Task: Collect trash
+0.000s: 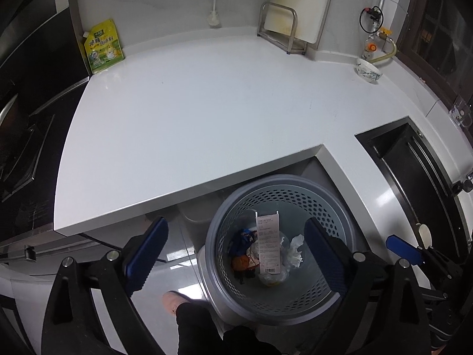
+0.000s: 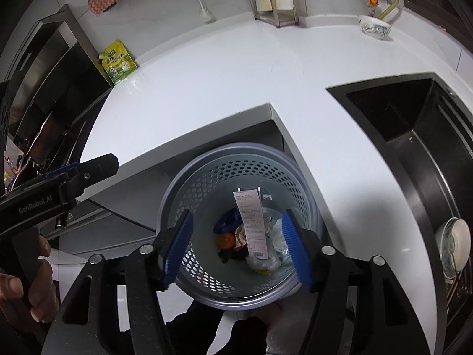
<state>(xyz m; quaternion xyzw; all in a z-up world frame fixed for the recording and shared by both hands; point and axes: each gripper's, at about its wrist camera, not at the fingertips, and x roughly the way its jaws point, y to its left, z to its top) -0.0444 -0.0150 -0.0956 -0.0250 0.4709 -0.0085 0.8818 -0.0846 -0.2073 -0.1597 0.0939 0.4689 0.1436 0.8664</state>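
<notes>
— How were the hands posed?
— Both tilted steeply down over the perforated bin. The left gripper had its jaws spread wide, empty; the right gripper stood open too, pinching nothing.
— And the trash?
— The long receipt, crumpled tissue and wrappers lay inside the bin, on the floor beneath the white counter. A sink sat to the right.

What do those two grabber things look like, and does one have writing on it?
Both are black plastic grabbers with silver round bolts. The left gripper and the right gripper each have two flat fingers lined with bumpy blue pads. Seen from the right gripper's camera, the left one has a handle like a pistol's and grey writing, "GenRobot.AI", on its side.
</notes>
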